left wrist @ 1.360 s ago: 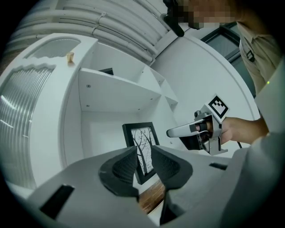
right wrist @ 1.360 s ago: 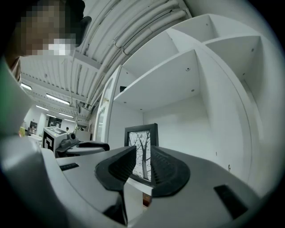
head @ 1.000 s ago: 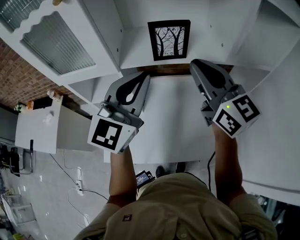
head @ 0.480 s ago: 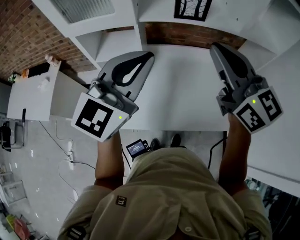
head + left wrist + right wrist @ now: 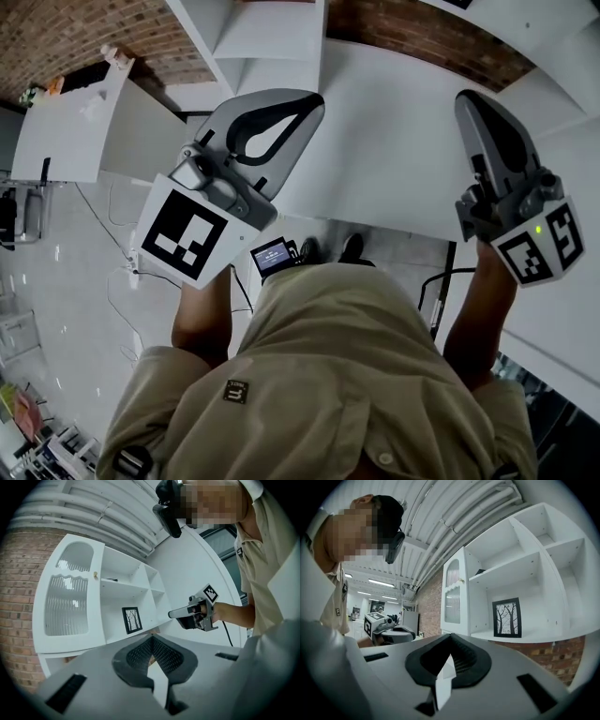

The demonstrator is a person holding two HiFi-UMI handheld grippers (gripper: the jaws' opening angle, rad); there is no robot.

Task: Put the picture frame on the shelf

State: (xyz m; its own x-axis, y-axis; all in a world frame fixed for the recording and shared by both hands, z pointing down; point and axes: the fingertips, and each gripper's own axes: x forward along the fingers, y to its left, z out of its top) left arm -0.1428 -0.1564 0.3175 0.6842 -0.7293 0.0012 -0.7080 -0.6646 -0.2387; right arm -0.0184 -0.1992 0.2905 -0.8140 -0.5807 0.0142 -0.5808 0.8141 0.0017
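The picture frame (image 5: 131, 619), black with bare trees on white, stands upright on a white shelf (image 5: 123, 638) of the cabinet unit. In the right gripper view the frame (image 5: 506, 618) rests on the same shelf board (image 5: 525, 637). My left gripper (image 5: 314, 97) is shut and holds nothing; its pads meet at the tip (image 5: 152, 637). The right gripper (image 5: 469, 97) is also shut and holds nothing (image 5: 450, 637). Both hang in front of the person's chest, well back from the shelf. Each shows in the other's view: the right gripper (image 5: 174, 614) and the left gripper (image 5: 411, 632).
A glass-fronted cabinet door (image 5: 68, 597) is left of the open shelves. A brick wall (image 5: 56, 37) stands behind the unit. A white table top (image 5: 394, 159) lies under the grippers. A low white counter (image 5: 75, 131) and floor cables (image 5: 131, 272) are at the left.
Both grippers have drawn back from the shelf toward the person's body. The head view has tipped down, so the frame has slid off its top edge.
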